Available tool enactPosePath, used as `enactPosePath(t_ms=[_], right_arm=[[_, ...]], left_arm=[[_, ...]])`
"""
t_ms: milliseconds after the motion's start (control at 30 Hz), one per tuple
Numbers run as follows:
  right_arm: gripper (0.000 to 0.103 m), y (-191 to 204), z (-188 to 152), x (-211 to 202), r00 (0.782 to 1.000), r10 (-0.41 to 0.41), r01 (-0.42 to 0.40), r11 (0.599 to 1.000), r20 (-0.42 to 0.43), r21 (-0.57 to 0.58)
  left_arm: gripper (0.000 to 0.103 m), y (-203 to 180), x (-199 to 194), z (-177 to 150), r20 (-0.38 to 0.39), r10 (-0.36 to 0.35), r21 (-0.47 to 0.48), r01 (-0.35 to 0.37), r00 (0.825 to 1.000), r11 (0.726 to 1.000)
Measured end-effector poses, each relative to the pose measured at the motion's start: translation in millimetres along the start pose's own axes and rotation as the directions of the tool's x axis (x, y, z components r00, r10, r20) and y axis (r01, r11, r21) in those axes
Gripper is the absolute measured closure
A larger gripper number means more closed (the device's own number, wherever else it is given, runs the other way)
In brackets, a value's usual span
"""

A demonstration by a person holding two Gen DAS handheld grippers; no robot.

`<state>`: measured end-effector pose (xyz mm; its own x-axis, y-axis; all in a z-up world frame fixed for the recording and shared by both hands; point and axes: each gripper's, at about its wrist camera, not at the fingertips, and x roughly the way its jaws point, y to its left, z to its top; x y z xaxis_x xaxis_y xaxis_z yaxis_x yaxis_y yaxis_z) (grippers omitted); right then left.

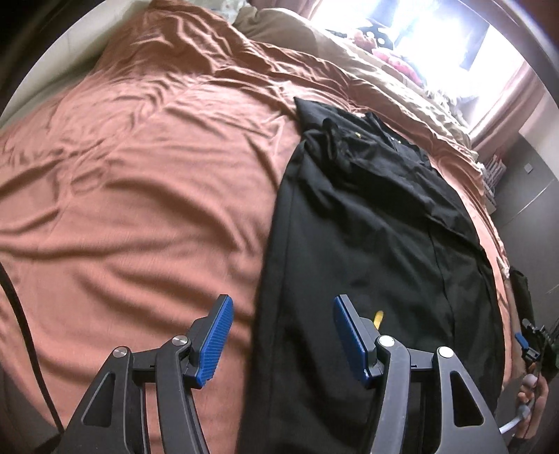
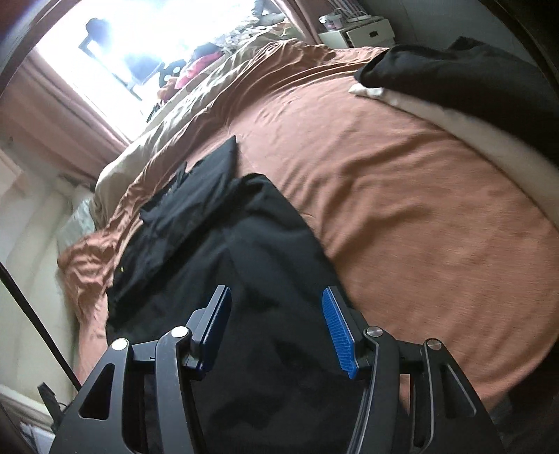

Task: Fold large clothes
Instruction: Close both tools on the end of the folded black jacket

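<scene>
A large black garment [image 1: 367, 223] lies lengthwise on the rust-orange bed sheet [image 1: 139, 174], partly folded over itself with a drawstring near its far end. My left gripper [image 1: 283, 335] is open and empty, hovering above the garment's near left edge. In the right wrist view the same black garment [image 2: 223, 244] lies under my right gripper [image 2: 276, 324], which is open and empty above the garment's near part. The right gripper also shows at the far right of the left wrist view [image 1: 527, 345], held by a hand.
A beige duvet [image 1: 384, 70] is bunched at the far side of the bed below a bright window [image 1: 436, 31]. A pile of black and cream clothes [image 2: 454, 77] sits at the bed's far right. A white drawer unit [image 2: 363, 31] stands beyond the bed.
</scene>
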<state>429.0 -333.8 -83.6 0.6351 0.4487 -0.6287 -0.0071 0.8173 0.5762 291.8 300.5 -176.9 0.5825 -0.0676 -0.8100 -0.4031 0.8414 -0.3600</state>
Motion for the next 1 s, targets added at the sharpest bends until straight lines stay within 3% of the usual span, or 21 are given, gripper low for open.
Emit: enactPosePath(t_ms=[167, 300, 600, 733, 1000], right_arm=[[0.051, -17, -16, -24, 1.000, -0.023, 0.022, 0.999, -0.021, -0.046], [0.051, -29, -27, -36, 0.999, -0.020, 0.018, 0.998, -0.031, -0.065], [0.051, -64, -51, -42, 0.998, 0.040, -0.042, 0.998, -0.049, -0.048], [0.051, -79, -70, -41, 0.992, 0.105, -0.104, 0.994, -0.064, 0.021], [0.051, -106, -94, -44, 0.969, 0.245, -0.238, 0.961, -0.036, 0.139]], left_arm=[[0.044, 17, -8, -30, -0.011, -0.008, -0.026, 0.008, 1.000, 1.000], [0.055, 27, -11, -52, -0.031, -0.041, -0.062, 0.039, 0.999, 0.997], [0.055, 35, -18, -93, -0.050, -0.126, -0.092, 0.122, 0.991, 0.988], [0.055, 37, -23, -109, -0.052, -0.219, -0.127, 0.211, 0.974, 0.969], [0.055, 29, -28, -125, -0.041, -0.278, -0.133, 0.270, 0.960, 0.954]])
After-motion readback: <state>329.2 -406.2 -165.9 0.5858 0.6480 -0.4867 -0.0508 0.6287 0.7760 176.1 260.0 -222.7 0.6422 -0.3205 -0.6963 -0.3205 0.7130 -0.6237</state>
